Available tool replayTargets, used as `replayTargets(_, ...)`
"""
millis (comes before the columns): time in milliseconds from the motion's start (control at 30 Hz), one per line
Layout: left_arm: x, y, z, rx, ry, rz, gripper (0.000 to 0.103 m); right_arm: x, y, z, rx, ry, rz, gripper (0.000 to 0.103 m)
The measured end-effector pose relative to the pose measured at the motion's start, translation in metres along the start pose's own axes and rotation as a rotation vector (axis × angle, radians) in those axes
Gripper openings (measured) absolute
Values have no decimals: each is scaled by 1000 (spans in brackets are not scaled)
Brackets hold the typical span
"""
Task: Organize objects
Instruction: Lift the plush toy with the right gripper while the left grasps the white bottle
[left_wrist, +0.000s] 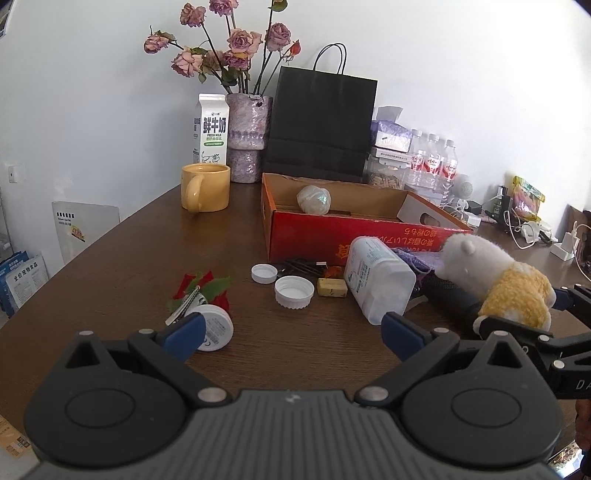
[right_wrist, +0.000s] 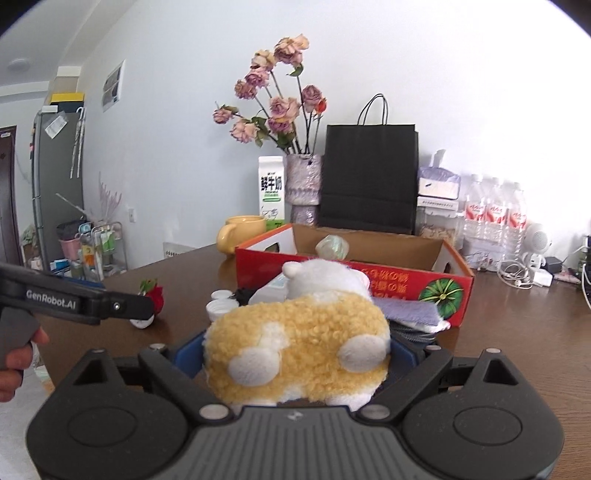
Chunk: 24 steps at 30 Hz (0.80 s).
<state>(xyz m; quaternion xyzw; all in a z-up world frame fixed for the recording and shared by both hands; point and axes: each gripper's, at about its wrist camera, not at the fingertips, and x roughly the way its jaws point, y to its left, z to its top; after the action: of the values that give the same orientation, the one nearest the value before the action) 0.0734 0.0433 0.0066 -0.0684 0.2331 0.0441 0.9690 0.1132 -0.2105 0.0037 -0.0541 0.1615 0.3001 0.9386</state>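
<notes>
A yellow-and-white plush toy (right_wrist: 295, 343) sits between the blue pads of my right gripper (right_wrist: 295, 354), which is shut on it just above the table; it also shows in the left wrist view (left_wrist: 506, 284). My left gripper (left_wrist: 291, 332) is open and empty above the table, near a round white jar (left_wrist: 216, 326) and a red-green flower clip (left_wrist: 203, 288). A red cardboard box (left_wrist: 306, 232) holds a crumpled pale ball (left_wrist: 314, 199). A white bottle (left_wrist: 376, 277) lies on its side beside two white caps (left_wrist: 293, 291), a yellow block (left_wrist: 331, 287) and a purple cloth (right_wrist: 406, 310).
A yellow mug (left_wrist: 205, 192), milk carton (left_wrist: 210, 127), vase of dried roses (left_wrist: 247, 136) and black paper bag (left_wrist: 321, 125) stand at the back. Water bottles (left_wrist: 430, 162), chargers and cables (left_wrist: 528, 229) crowd the right. The table edge (left_wrist: 74, 262) curves at left.
</notes>
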Motion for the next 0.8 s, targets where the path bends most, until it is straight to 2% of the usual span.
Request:
replayTargets(233, 14, -19, 8, 25, -10, -22, 103, 3, -19, 8, 23, -33, -54, 95)
replayTargets(600, 62, -66, 24, 82, 8, -39, 103, 19, -55, 22, 47, -79, -118, 95)
replayTargets(800, 93, -86, 29, 103, 27, -6, 103, 37, -76, 30, 57, -79, -131, 95)
